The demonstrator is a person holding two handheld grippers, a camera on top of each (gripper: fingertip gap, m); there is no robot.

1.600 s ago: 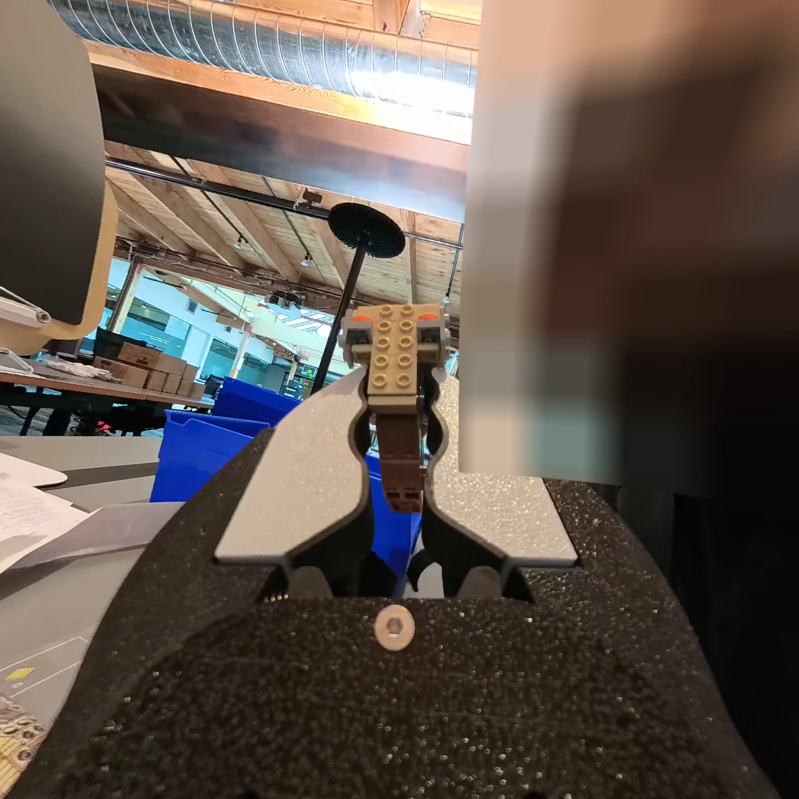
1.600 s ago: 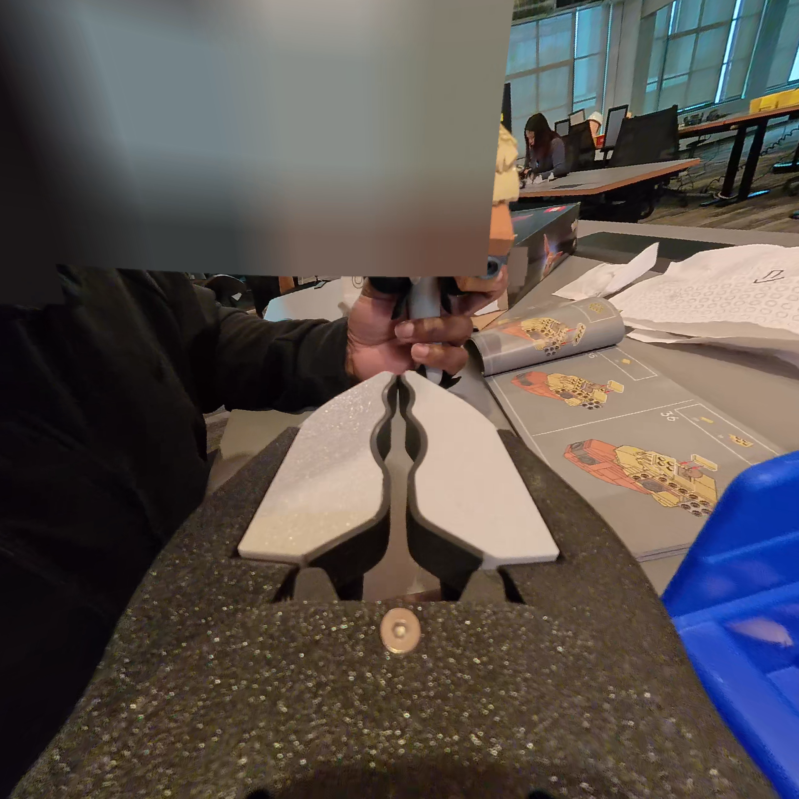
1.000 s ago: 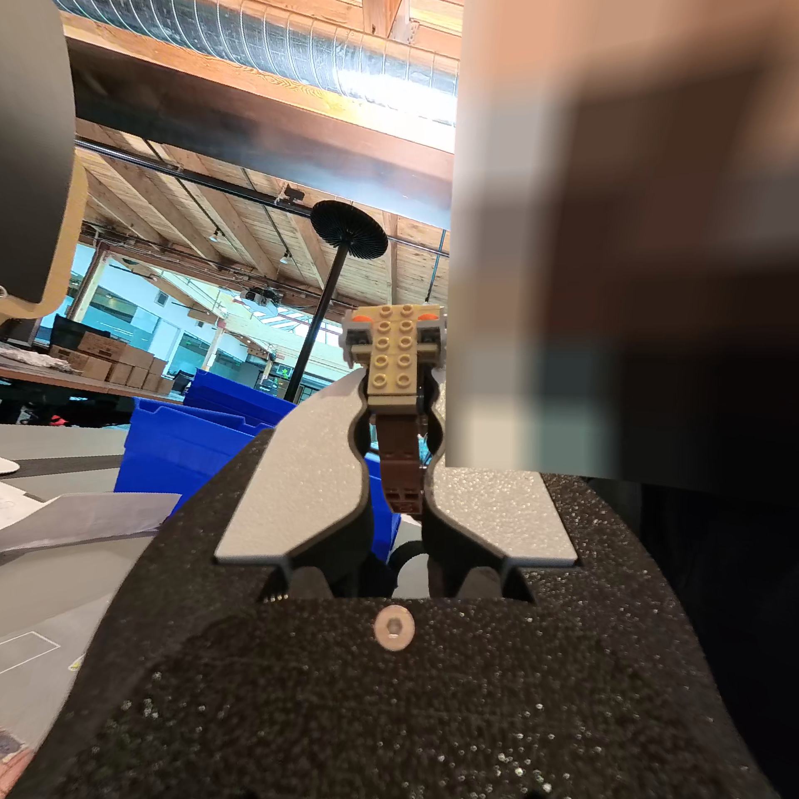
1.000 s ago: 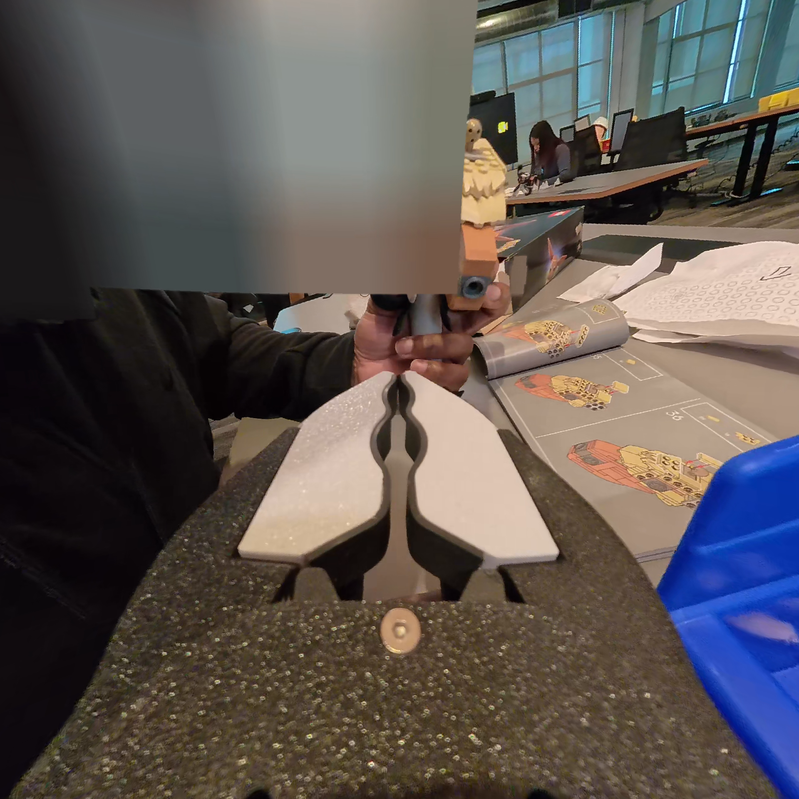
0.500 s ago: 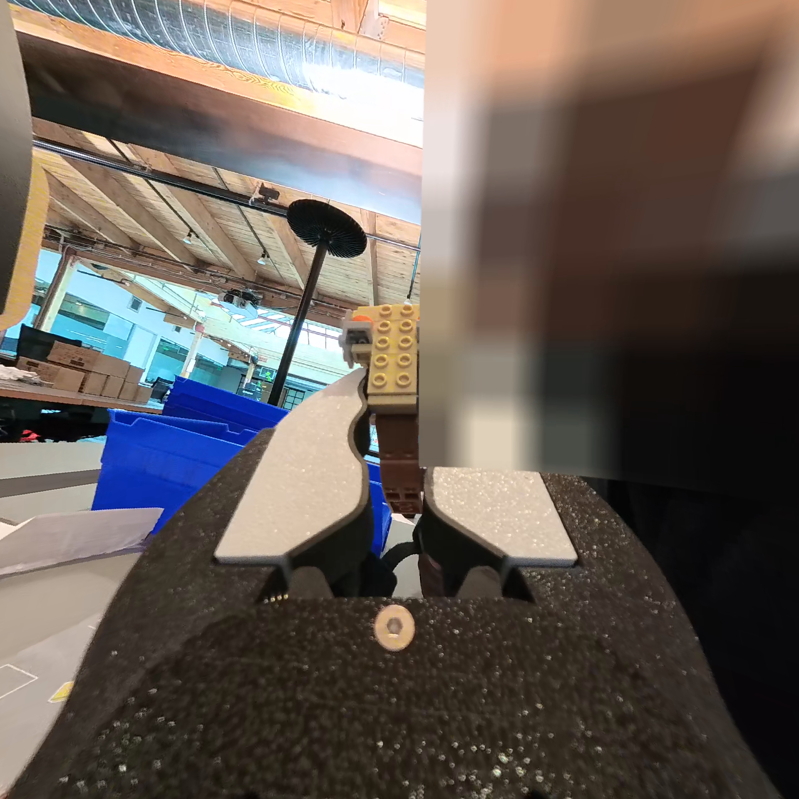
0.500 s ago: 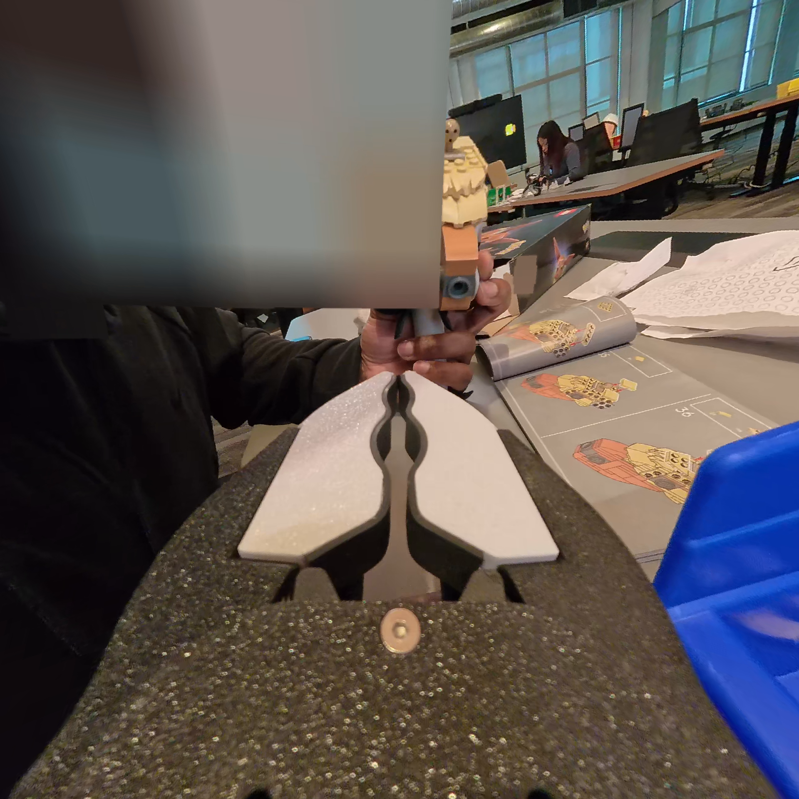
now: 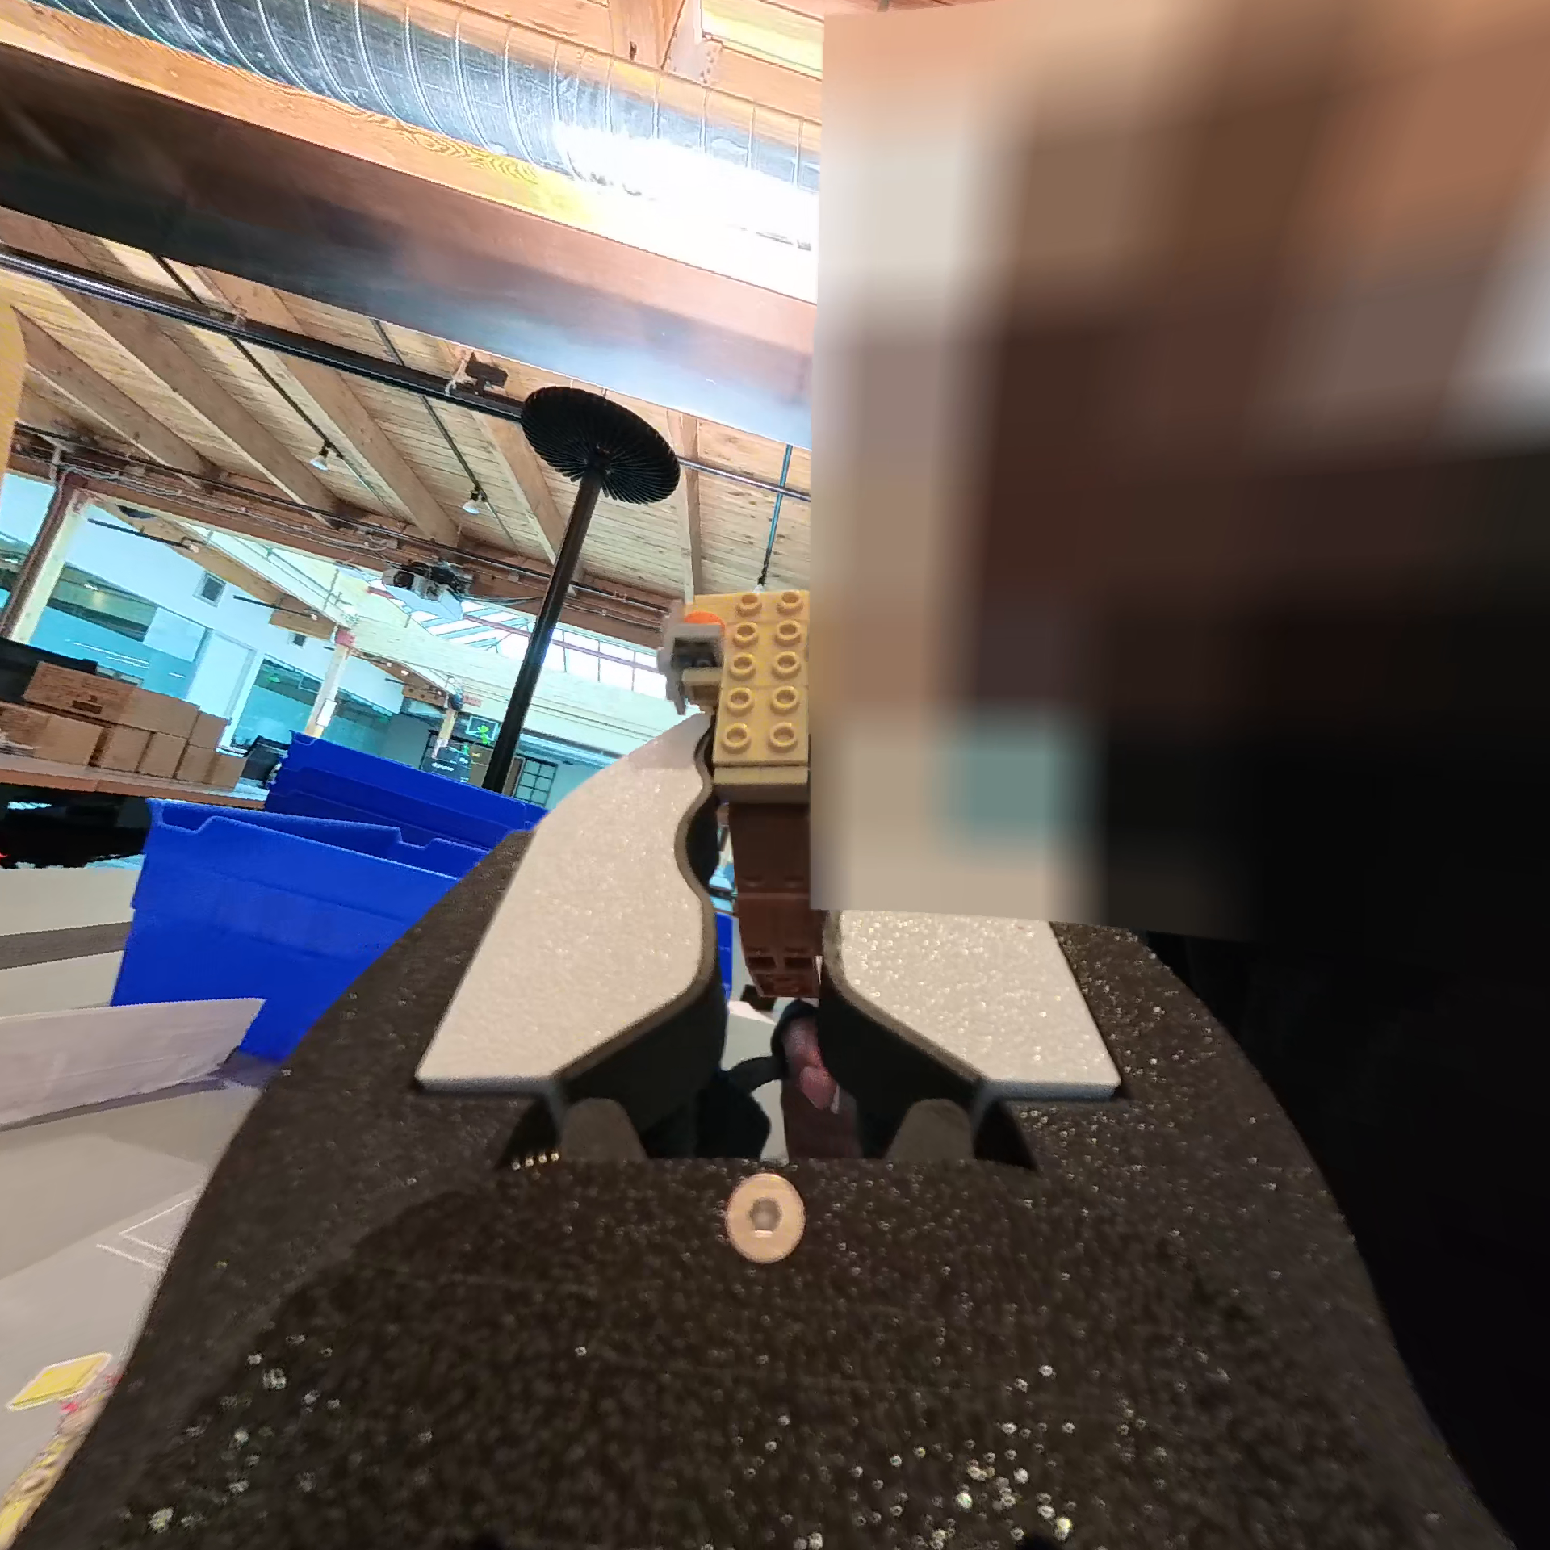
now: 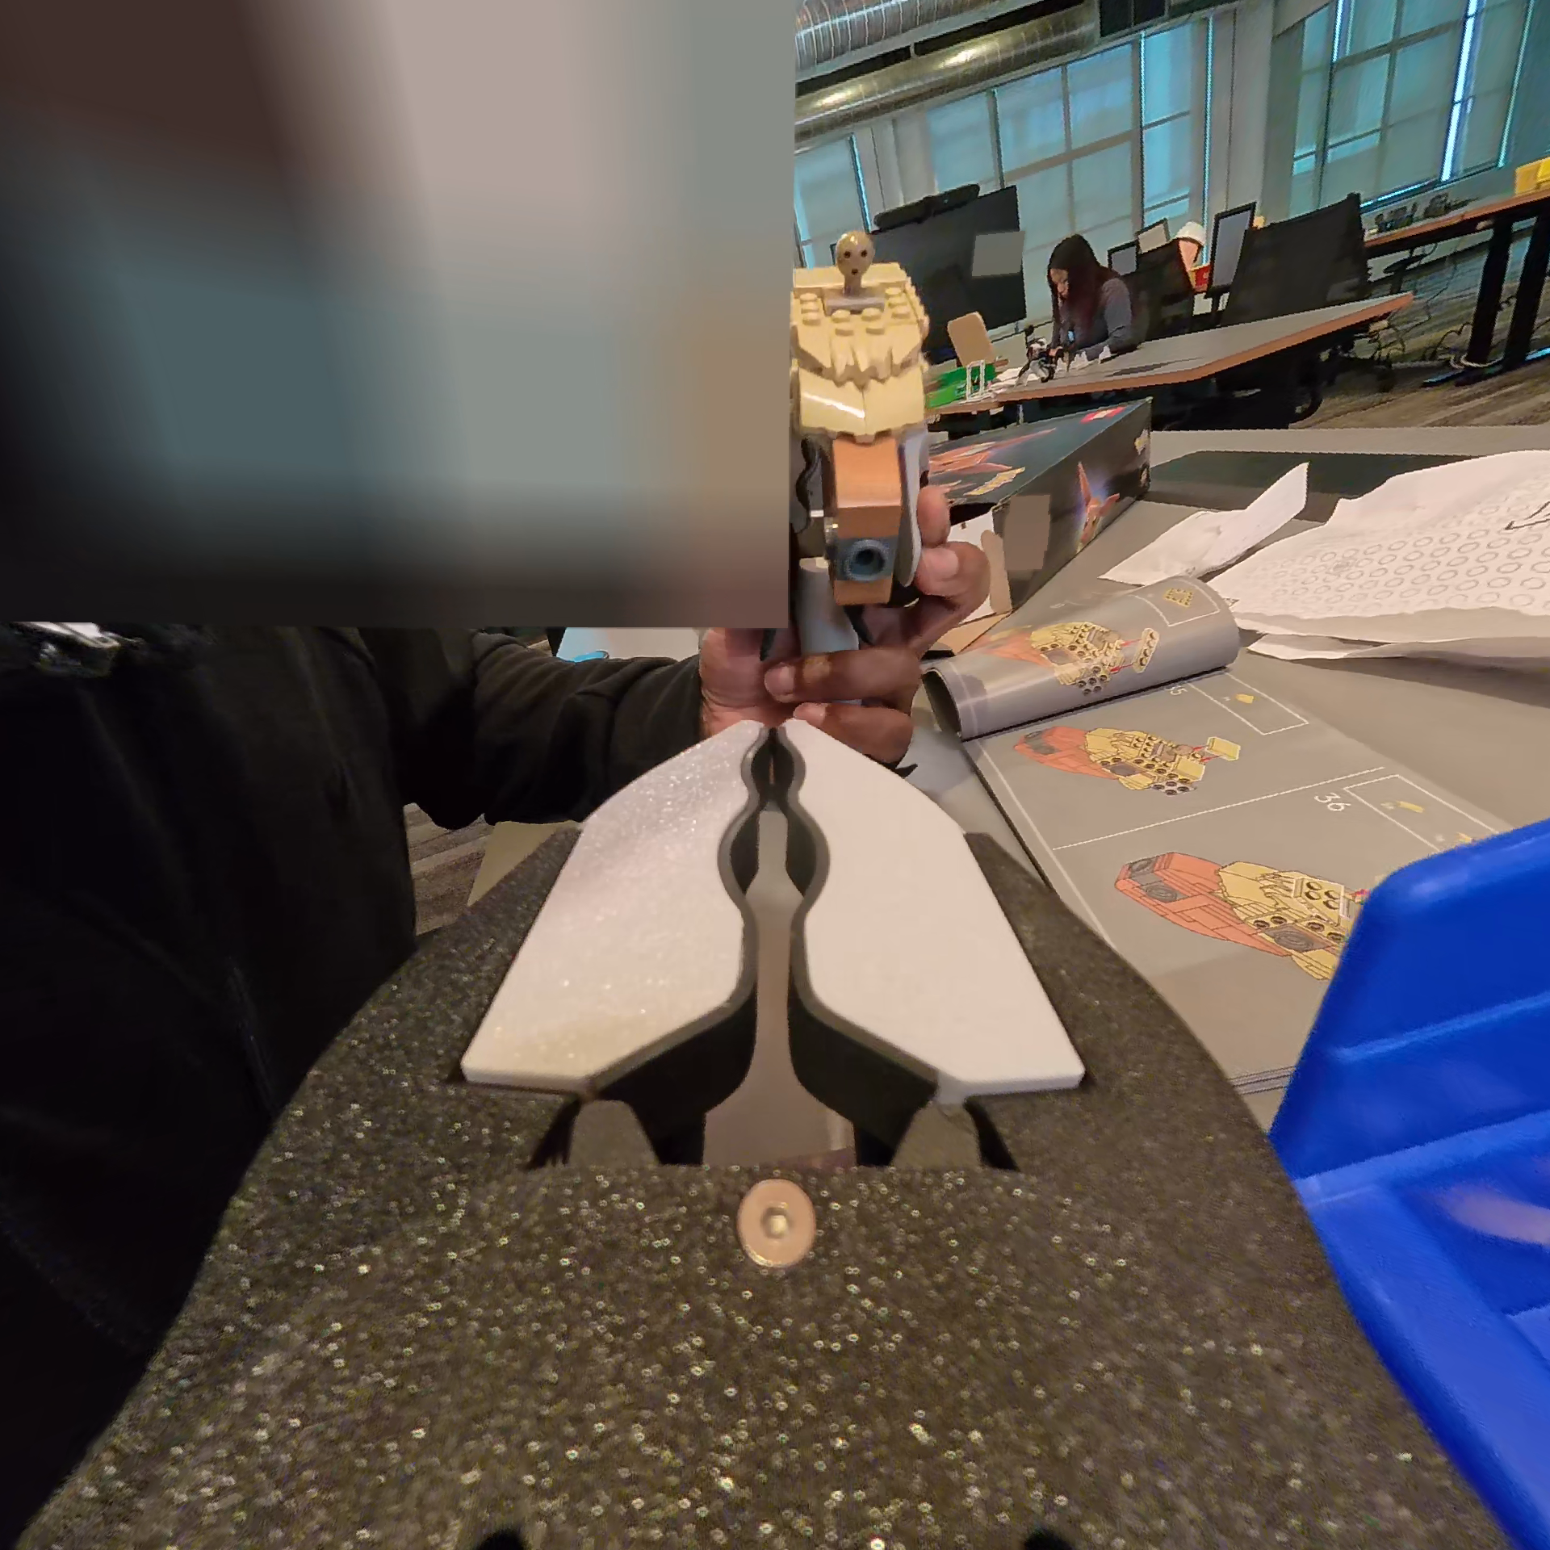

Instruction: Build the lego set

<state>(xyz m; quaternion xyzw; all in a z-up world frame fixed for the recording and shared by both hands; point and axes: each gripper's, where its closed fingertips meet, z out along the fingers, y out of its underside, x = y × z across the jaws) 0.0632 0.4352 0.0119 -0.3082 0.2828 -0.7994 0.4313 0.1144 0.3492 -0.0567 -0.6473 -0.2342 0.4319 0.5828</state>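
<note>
Lego model clamped upright in my left gripper, raised off surface | right gripper fingers pinched together, empty, just below it | risk: pressing a brick sideways could twist model out of the narrow hold | booklet open beside

Overhead run bare timber joists and a ribbed silver duct. A black pole with a round disc top rises past cardboard boxes. Tall gridded windows light long grey desks and dark monitors.
</note>
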